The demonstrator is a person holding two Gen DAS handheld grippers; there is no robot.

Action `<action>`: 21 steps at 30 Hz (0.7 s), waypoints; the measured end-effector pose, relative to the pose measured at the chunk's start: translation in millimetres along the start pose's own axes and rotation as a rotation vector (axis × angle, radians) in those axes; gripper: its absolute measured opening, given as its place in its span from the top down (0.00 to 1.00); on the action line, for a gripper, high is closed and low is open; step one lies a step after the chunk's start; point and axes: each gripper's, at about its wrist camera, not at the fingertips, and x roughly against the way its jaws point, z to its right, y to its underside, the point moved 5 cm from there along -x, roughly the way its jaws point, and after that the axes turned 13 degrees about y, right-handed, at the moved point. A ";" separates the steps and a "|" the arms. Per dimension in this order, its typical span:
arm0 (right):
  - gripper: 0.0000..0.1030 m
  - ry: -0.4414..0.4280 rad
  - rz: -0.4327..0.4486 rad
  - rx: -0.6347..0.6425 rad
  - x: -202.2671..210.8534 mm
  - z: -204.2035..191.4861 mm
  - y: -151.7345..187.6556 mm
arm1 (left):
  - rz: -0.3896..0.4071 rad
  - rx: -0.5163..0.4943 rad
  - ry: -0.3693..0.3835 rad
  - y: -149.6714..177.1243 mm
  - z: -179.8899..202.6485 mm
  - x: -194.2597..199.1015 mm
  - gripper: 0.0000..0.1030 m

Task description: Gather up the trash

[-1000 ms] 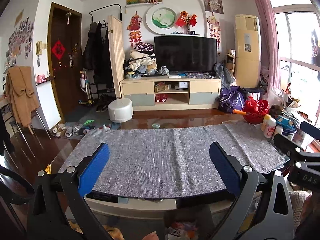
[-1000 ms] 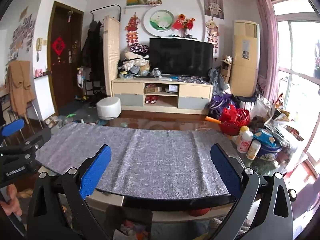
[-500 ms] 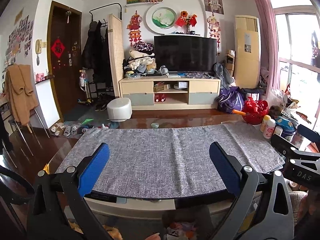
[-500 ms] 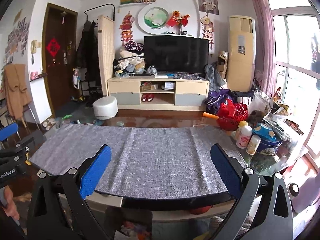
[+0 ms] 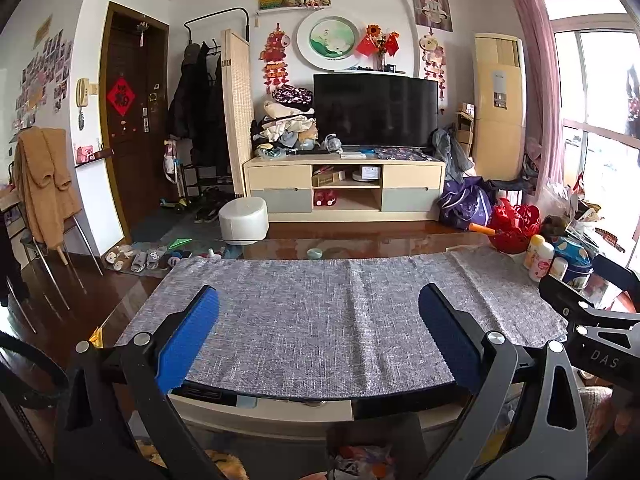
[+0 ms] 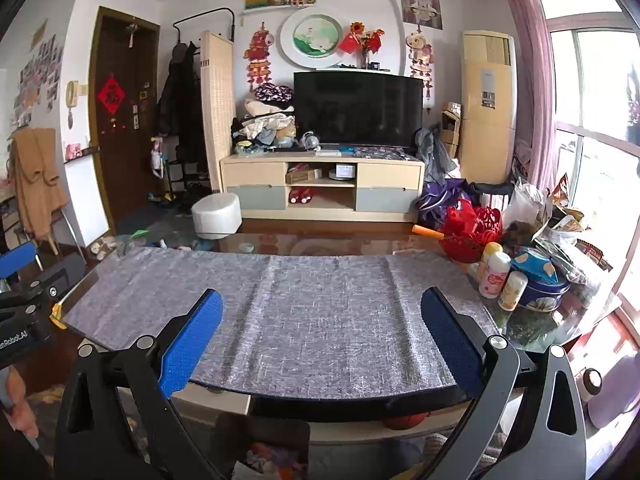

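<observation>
Both hand-held grippers, left (image 5: 319, 336) and right (image 6: 322, 338), gape empty over the grey woven cloth (image 5: 320, 316) on the tabletop (image 6: 532, 326). No trash picked yet; next they must find some.

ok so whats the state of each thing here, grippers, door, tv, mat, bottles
left gripper: open, empty
right gripper: open, empty
door: closed
tv: off
mat: laid flat, bare
bottles: upright, capped
</observation>
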 end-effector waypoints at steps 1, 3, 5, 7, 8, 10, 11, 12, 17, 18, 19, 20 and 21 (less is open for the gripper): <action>0.03 -0.001 0.000 0.001 -0.1 0.1 0.0 | 0.002 -0.001 0.000 -0.6 0.3 0.5 0.08; 0.03 -0.003 0.000 0.001 0.9 -0.4 -0.6 | 0.005 -0.001 0.000 -1.7 0.1 1.2 0.08; 0.03 -0.003 0.001 0.002 1.0 -1.3 -0.7 | 0.007 0.001 0.000 -2.3 0.0 1.4 0.08; 0.03 -0.005 0.001 0.006 1.7 -3.3 -1.9 | 0.007 0.001 0.000 -2.2 0.1 1.7 0.08; 0.03 -0.007 0.002 0.007 2.2 -4.2 -2.5 | 0.008 -0.001 0.000 -2.4 -0.5 1.6 0.08; 0.03 -0.009 0.002 0.008 2.4 -5.4 -3.3 | 0.009 0.000 0.001 -3.0 -0.5 2.3 0.08; 0.03 -0.011 0.002 0.008 2.5 -4.9 -3.5 | 0.011 0.000 0.001 -2.7 0.3 3.0 0.08; 0.03 -0.011 0.003 0.008 2.9 -5.2 -3.7 | 0.012 0.000 0.000 -3.3 0.5 3.7 0.08; 0.03 -0.012 0.002 0.009 3.4 -6.9 -4.2 | 0.014 0.000 0.000 -4.9 0.8 4.8 0.08; 0.03 -0.012 0.003 0.009 3.7 -7.1 -4.4 | 0.014 0.000 0.000 -4.7 0.7 4.7 0.08; 0.03 -0.013 0.003 0.009 3.6 -6.8 -4.2 | 0.014 0.000 0.000 -4.6 0.8 4.8 0.08; 0.03 -0.013 0.003 0.009 3.6 -7.0 -4.3 | 0.014 0.001 -0.001 -4.5 0.7 4.6 0.08; 0.03 -0.014 0.003 0.009 3.5 -6.8 -4.1 | 0.014 0.001 -0.001 -4.5 0.7 4.9 0.08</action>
